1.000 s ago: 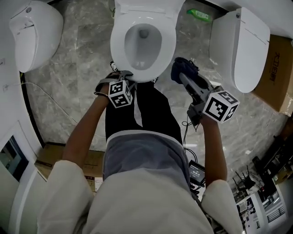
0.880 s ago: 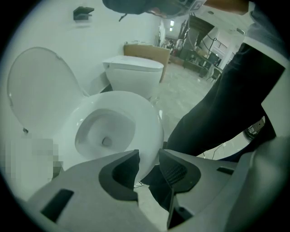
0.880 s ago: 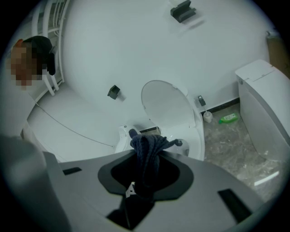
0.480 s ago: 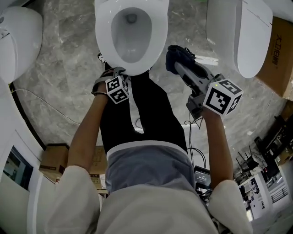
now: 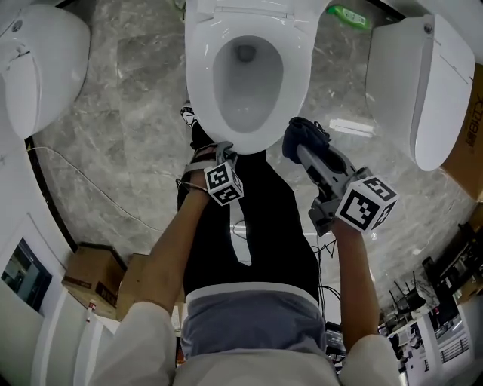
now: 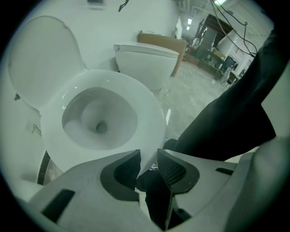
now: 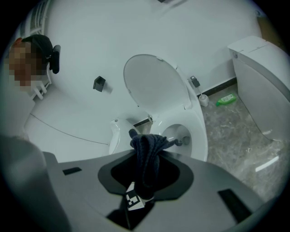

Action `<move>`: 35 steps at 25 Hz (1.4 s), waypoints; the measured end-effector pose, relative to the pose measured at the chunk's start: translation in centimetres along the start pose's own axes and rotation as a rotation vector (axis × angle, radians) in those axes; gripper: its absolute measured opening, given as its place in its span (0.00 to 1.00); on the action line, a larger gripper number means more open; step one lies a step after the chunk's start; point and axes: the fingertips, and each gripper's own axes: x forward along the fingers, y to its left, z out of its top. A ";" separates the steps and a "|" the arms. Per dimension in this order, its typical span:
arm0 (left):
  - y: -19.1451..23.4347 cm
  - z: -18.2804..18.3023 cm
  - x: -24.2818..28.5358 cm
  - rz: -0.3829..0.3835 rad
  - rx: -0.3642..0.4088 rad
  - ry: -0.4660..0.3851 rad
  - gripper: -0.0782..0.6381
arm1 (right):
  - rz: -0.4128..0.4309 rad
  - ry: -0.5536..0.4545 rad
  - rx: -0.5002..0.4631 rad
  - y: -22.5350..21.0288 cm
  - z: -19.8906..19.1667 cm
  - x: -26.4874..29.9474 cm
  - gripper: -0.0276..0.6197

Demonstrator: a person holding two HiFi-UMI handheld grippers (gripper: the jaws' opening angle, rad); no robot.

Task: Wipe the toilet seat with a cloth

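The white toilet seat [image 5: 296,71] lies down around the open bowl, and its lid [image 7: 154,84] stands up against the wall. My left gripper [image 5: 216,153] points steeply down at the seat's front rim. Its jaws have just been closing and keep a narrow gap. In the left gripper view [image 6: 148,159] the front edge of the seat [image 6: 152,122] shows in that gap, and I see no pad pressing on it. My right gripper [image 5: 303,148] hangs right of the seat's front, shut on a bunched dark blue cloth [image 5: 300,133]. In the right gripper view the cloth [image 7: 147,152] sticks out toward the bowl.
Other white toilets stand at the left [image 5: 38,68] and right [image 5: 423,83]. A green bottle [image 5: 349,15] lies by the wall. The person's black trouser legs [image 5: 249,226] stand in front of the bowl. A thin cable [image 5: 98,188] and cardboard boxes [image 5: 90,279] are on the marble floor.
Both grippers have sunk toward the front of the seat. The left one sits tighter against the front rim. The cloth stays in the right gripper.
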 end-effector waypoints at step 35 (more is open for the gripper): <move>10.1 -2.2 -16.1 0.099 -0.842 -0.413 0.12 | -0.581 -0.129 -0.032 -13.0 8.9 19.4 0.17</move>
